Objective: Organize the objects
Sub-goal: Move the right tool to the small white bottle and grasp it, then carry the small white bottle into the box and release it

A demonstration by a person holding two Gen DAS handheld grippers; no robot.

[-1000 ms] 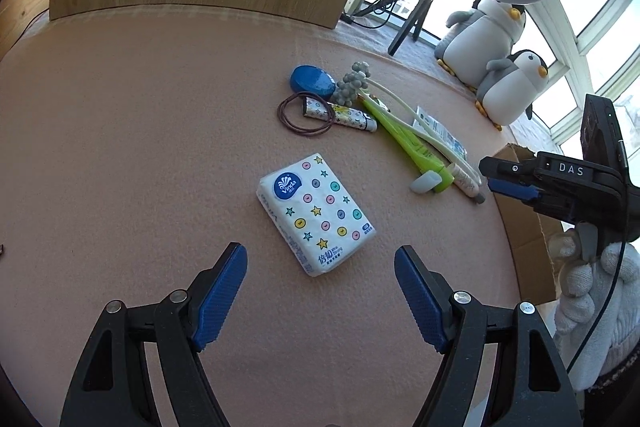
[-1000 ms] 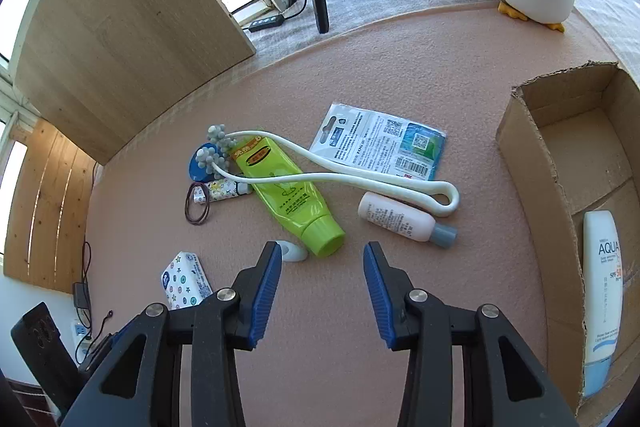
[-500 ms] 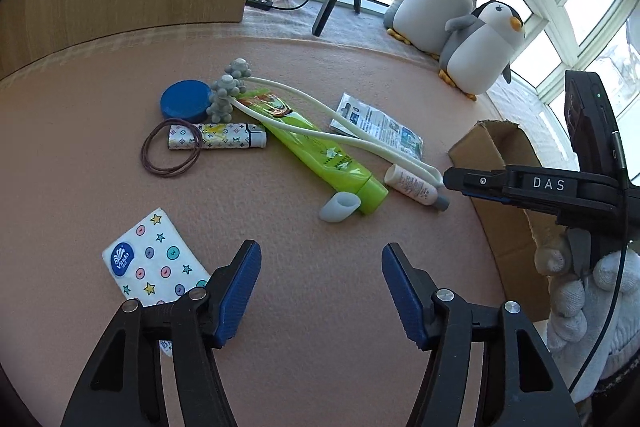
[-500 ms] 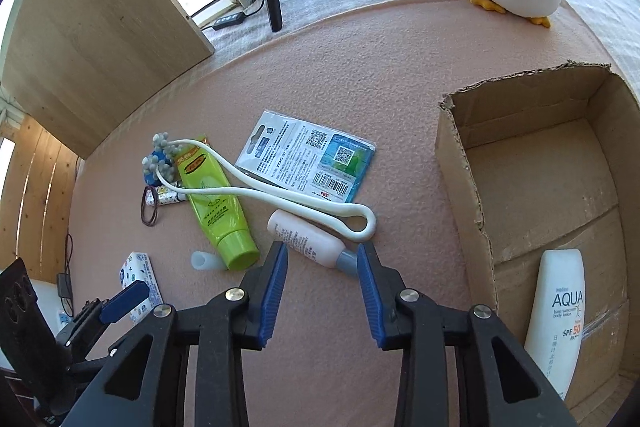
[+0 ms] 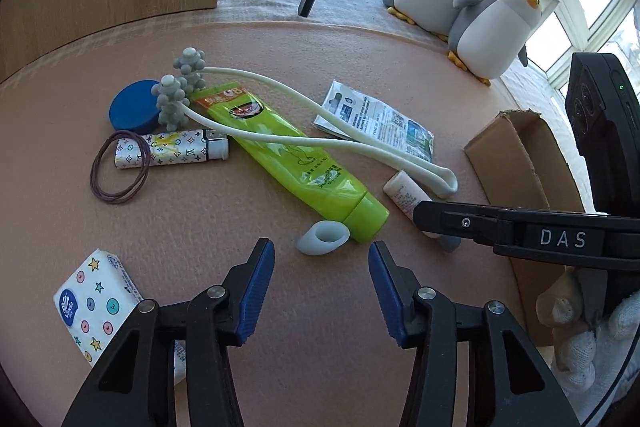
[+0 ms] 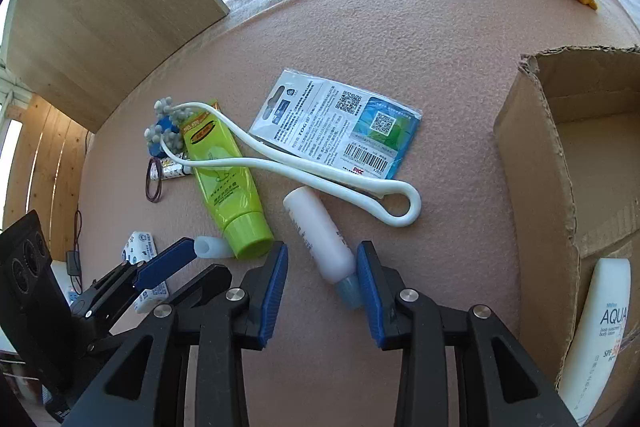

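Right hand-held gripper [image 6: 322,263]: fingers spread, straddling the cap end of a small white bottle [image 6: 320,239]. The bottle lies flat on the pink tabletop [image 6: 400,39], its grey-blue cap toward the camera and close against the inner face of the right finger; whether they touch cannot be told. The left finger stands clear of the bottle.

Left hand-held gripper [image 5: 321,261]: fingers spread, holding nothing. A small translucent cap [image 5: 323,237] lies on the tabletop just ahead of the gap, beside the cap end of a lime-green tube [image 5: 288,151].

Other items on the tabletop:
- White looped massager [image 6: 288,163] with grey knobbed heads, lying across the green tube and the edge of a printed packet [image 6: 340,127].
- Blue round lid [image 5: 132,105], patterned lighter [image 5: 172,149] and brown hair ties [image 5: 120,167], grouped left of the tube.
- Tissue pack [image 5: 96,307], near the left finger of the left hand-held gripper.

Cardboard box [image 6: 532,155]: open, to the right, with a white sunscreen tube [image 6: 596,331] inside.
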